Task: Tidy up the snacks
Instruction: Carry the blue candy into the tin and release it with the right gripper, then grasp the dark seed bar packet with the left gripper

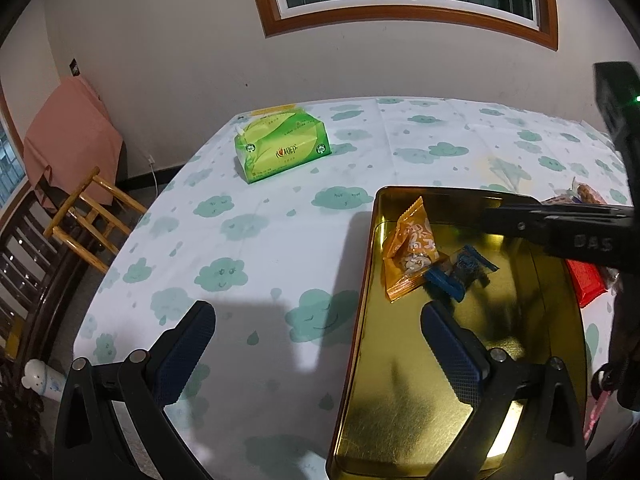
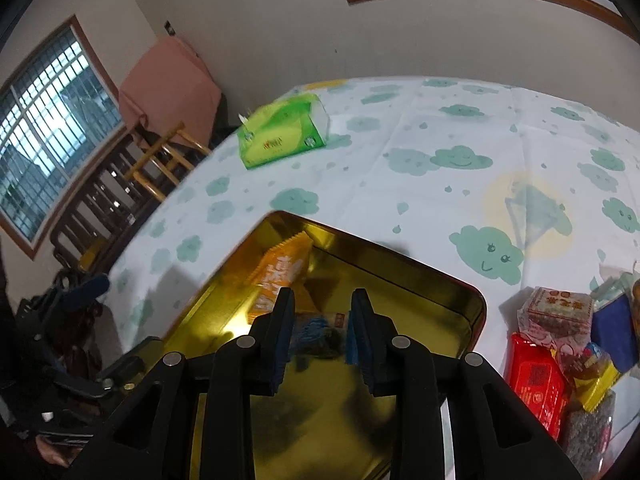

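A gold tin tray [image 1: 532, 364] lies on the cloud-print tablecloth; it also shows in the right wrist view [image 2: 452, 284]. In it lie an orange snack packet [image 1: 412, 248] [image 2: 280, 270] and a blue-wrapped snack [image 1: 460, 270] [image 2: 316, 334]. My left gripper [image 1: 316, 344] is open and empty, straddling the tray's left rim. My right gripper [image 2: 320, 334] hovers over the tray with its jaws partly apart on either side of the blue snack, which rests on the tray floor. A pile of snack packets [image 2: 568, 344] lies right of the tray.
A green tissue box [image 1: 282, 142] [image 2: 282, 136] stands at the table's far left. Wooden chairs [image 1: 92, 216] and a pink-draped piece of furniture [image 1: 68, 136] are beyond the left table edge. A wall with a window is behind.
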Demonstrator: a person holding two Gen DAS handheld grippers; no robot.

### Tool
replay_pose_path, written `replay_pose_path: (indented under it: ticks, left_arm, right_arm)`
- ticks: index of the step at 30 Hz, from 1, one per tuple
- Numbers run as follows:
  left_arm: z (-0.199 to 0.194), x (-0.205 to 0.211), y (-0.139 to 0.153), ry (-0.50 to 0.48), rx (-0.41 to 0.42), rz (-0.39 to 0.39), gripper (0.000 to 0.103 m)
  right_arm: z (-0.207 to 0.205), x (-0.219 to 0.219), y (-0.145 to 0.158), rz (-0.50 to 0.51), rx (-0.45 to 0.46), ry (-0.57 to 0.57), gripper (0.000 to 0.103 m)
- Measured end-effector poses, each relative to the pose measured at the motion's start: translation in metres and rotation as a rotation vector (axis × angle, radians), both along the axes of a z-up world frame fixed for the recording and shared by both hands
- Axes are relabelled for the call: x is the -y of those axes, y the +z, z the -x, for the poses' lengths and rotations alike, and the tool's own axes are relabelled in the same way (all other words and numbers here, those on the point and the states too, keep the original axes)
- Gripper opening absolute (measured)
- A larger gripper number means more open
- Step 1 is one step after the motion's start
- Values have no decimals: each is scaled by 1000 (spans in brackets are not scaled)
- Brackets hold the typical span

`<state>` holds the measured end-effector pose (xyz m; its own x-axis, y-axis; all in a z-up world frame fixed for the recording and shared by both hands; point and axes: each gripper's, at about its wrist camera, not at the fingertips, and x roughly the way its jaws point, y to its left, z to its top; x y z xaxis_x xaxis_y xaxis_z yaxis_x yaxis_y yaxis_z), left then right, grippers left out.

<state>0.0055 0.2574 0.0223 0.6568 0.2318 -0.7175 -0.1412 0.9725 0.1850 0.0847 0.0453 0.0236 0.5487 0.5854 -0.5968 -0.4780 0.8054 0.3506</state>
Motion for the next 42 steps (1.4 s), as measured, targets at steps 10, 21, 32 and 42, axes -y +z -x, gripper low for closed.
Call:
replay_pose_path:
  ticks: [10,21,32,42]
  left_arm:
    - [5,24,9,-32,22,-56,102]
    - [10,69,24,-111,33,-112,102]
    - [14,157,37,-435,-75,-43,102]
    - [-49,216,7,-432,-371,396,95]
  right_arm:
    - [60,53,20,-75,120,-34,42]
    - [131,166,10,-22,183,-215,52]
    - [159,289,-37,103,157,-498,52]
    - [164,334,-58,15,149,-532,52]
